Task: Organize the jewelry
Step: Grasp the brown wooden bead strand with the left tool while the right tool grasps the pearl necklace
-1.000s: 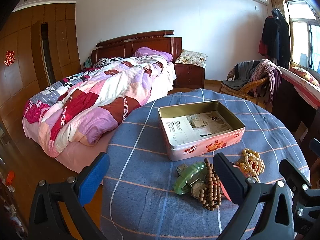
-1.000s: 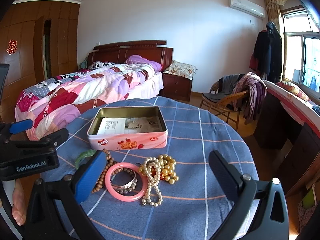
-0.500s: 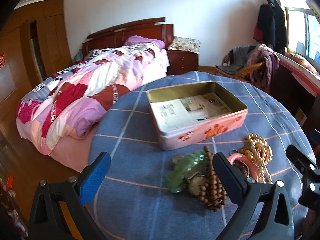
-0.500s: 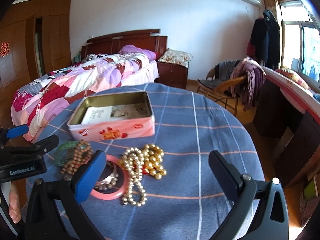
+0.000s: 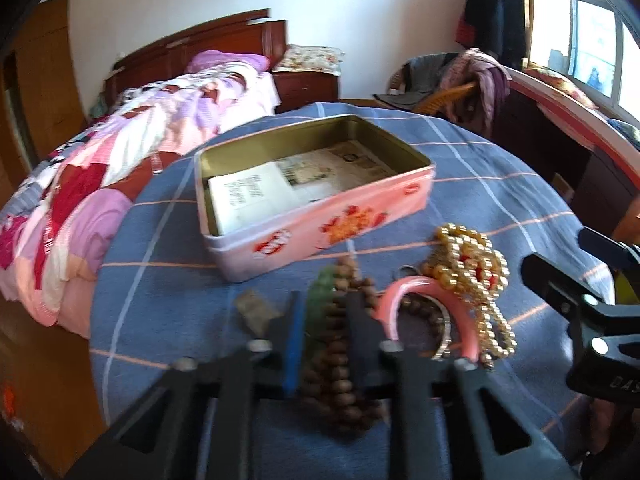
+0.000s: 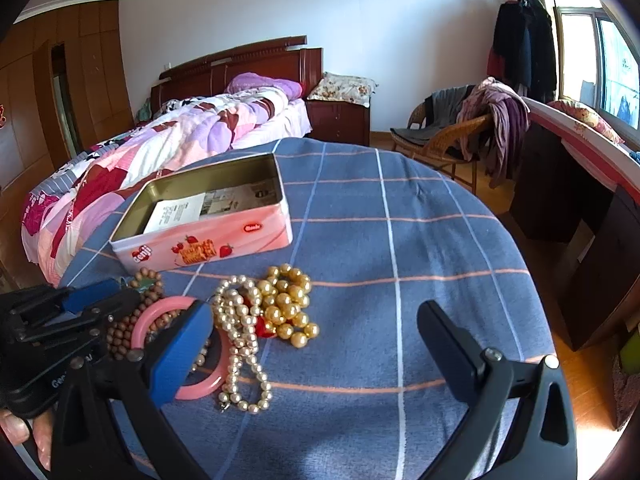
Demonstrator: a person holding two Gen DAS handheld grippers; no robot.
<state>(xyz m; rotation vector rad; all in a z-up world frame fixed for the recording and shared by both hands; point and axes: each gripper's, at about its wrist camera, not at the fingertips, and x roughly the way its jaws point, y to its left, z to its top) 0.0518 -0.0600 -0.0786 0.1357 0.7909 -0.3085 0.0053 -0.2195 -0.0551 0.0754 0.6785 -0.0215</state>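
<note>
On the blue checked tablecloth (image 6: 400, 240) stands an open pink tin (image 5: 320, 232) lined with paper. Before it lies a heap of jewelry: a green bangle (image 5: 318, 300), a brown wooden bead strand (image 5: 340, 360), a pink bangle (image 5: 404, 284), gold beads (image 5: 464, 256) and a pearl necklace (image 6: 236, 320). My left gripper (image 5: 326, 308) is low over the heap. Its jaws are closing, pinching the green bangle and the brown beads. My right gripper (image 6: 316, 316) hangs open above the pearls and gold beads, holding nothing.
A small grey metal piece (image 5: 256, 308) lies left of the green bangle. Beyond the round table's left edge is a bed with a patchwork quilt (image 6: 160, 148). A wicker chair with clothes (image 6: 460, 132) stands behind, and a dark desk (image 6: 580, 200) on the right.
The left gripper dropped toward the heap and its wide-open jaws came together around the green bangle and brown beads. The right gripper moved lower and nearer the jewelry, still open.
</note>
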